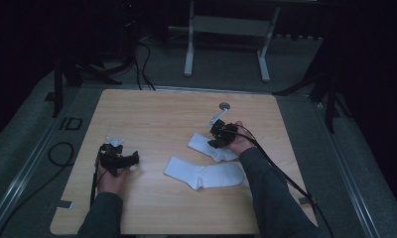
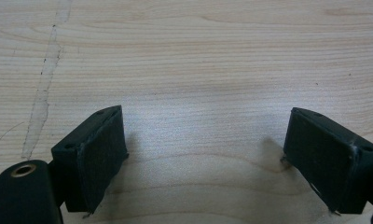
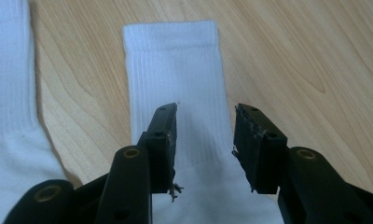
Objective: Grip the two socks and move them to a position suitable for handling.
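Two white socks lie flat on the wooden table (image 1: 152, 114). The near sock (image 1: 204, 174) stretches left to right at the middle; in the right gripper view it is the near sock (image 3: 7, 116) at the left edge. The far sock (image 1: 206, 147) lies partly under my right hand. My right gripper (image 1: 217, 136) hovers just over the far sock (image 3: 175, 79), jaws open about a sock's width apart with nothing pinched, pointing along it toward its ribbed cuff. My left gripper (image 1: 118, 159) rests at the table's left, and in its own view the left gripper (image 2: 205, 158) stands wide open over bare wood.
A small round grey disc (image 1: 224, 105) sits on the table behind the right hand. Cables trail from both grippers toward the near edge. Beyond the table's far edge stand a white frame's legs (image 1: 189, 54) and dark stands on a grey floor.
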